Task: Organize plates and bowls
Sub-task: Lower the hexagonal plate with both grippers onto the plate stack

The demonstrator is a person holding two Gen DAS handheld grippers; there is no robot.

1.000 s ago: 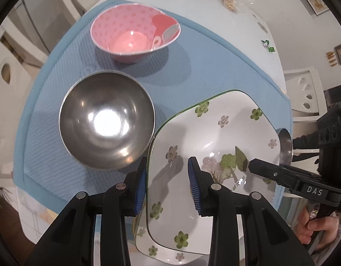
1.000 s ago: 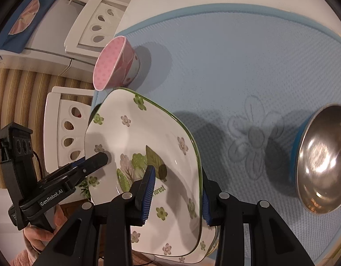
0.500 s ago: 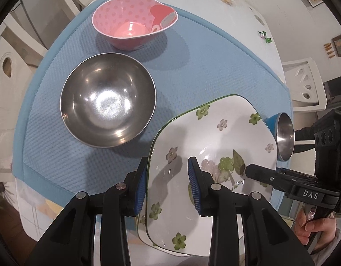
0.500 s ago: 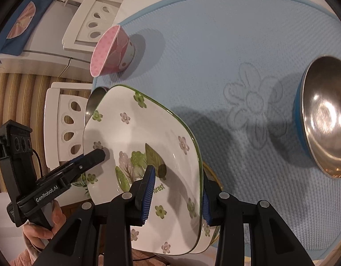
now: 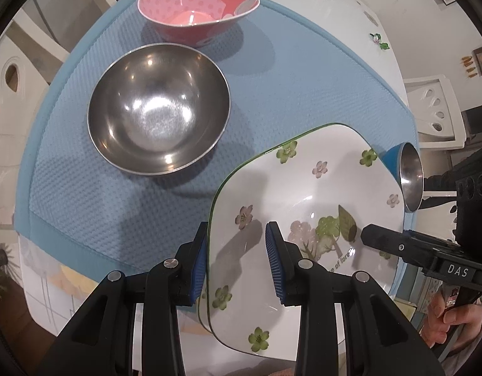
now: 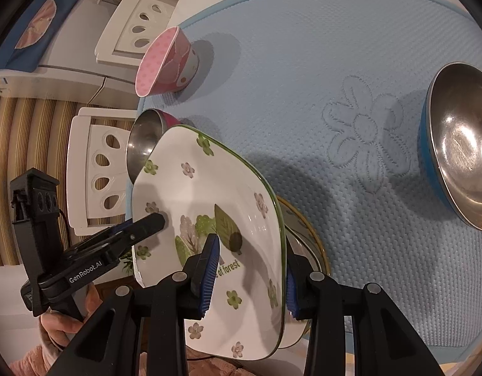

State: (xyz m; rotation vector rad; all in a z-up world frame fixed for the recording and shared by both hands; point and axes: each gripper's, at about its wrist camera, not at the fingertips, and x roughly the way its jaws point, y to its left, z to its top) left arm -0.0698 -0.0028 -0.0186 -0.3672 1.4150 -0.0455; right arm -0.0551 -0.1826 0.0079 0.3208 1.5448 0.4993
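Blue quilted mat (image 5: 121, 206) on white desk (image 5: 319, 15) | we count three bowls: one pink dotted bowl (image 5: 197, 9), one steel bowl with a red outside (image 5: 159, 116), one blue-sided steel bowl (image 6: 460, 144) | one white square floral plate (image 5: 303, 206), with a gold-rimmed plate (image 6: 306, 238) below | our left tongs (image 5: 237, 263) and right tongs (image 6: 250, 279) each pinch opposite edges of that floral plate

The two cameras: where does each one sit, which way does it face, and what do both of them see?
Left wrist view: sits on the left gripper, faces steeply down over the flowered plate, the steel bowl and the pink bowl; the right gripper and a hand show at right.
Right wrist view: sits on the right gripper, faces down at the plate and the blue mat; the left gripper shows.
Shared: plate, both grippers clamped on it, pink bowl, mat.
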